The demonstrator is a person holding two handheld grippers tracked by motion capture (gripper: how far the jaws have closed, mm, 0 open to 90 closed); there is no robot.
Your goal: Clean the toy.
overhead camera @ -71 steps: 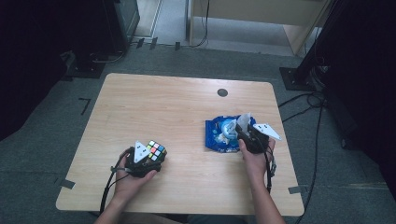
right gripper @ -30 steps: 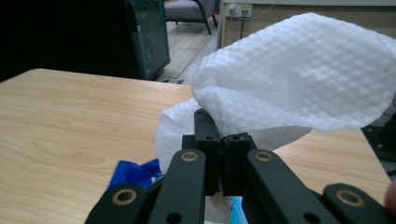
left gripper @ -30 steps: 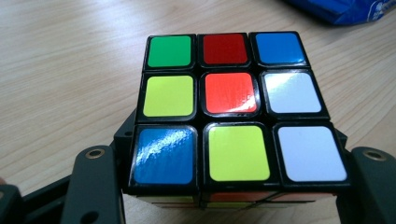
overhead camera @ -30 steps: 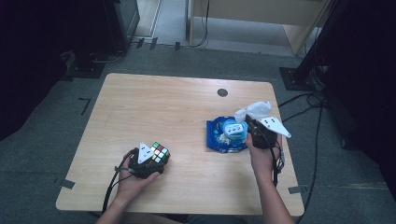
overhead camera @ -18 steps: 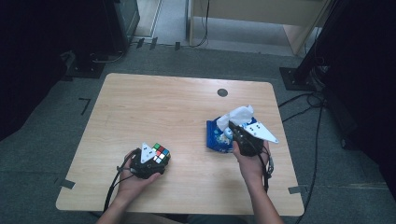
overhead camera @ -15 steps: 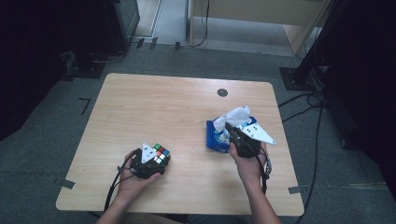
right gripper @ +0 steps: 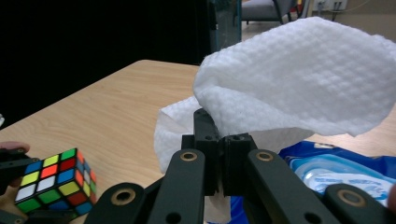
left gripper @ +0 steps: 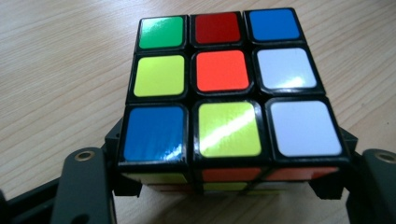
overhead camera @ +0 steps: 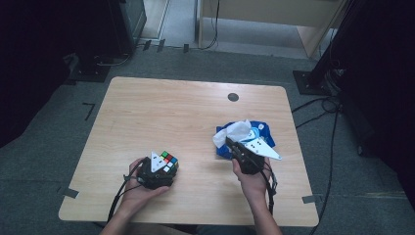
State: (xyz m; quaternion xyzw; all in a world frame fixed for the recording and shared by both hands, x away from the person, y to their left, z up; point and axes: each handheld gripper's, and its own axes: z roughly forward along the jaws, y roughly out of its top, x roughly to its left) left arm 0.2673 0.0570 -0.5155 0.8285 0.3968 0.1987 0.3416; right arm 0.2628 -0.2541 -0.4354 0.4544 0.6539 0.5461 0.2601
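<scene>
Surface: wooden table, grey carpet around it.
Cube: scrambled colour cube, glossy tiles, black edges, on the table's near left.
Left gripper: fingers have just been opening, cube between them, grip loosened.
Wipe: white, dimpled, crumpled, lifted above the blue packet.
Right gripper: fingers pinched closed on the wipe.

On the worktop, the left tool sits at a colourful cube, while the right tool grips a white wipe over a blue packet.
</scene>
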